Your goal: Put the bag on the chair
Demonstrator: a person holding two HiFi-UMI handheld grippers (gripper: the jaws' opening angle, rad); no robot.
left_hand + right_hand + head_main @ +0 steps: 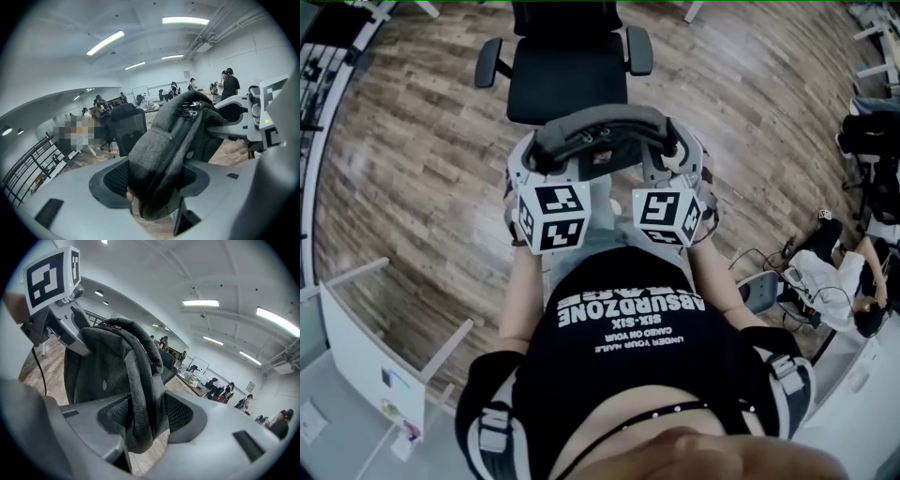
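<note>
Over on the far left there's a white desk (370, 342) standing on the wood floor (412, 178). Moving in, the left gripper (154, 182) is clamped on one end of the grey bag (600, 127). In the left gripper view you can see the fabric bunched up and squeezed between both black pads, with the zipper side running up and away from the camera.

The bag hangs stretched between the two grippers, right in front of the person's chest, with its top strap arching across. Just past it is the black office chair (565, 80), seat facing the person and armrests out to either side. From the head view the bag overlaps the front edge of the seat, but I honestly can't tell if it's touching or just hovering there.

The right gripper (140, 420) has its jaws fairly wide but closed on the other end of the bag, a thick fold of grey cloth pinched between the pads.

Way off to the right, someone in a white top (834, 281) sits on the floor beside some cables (764, 258).
</note>
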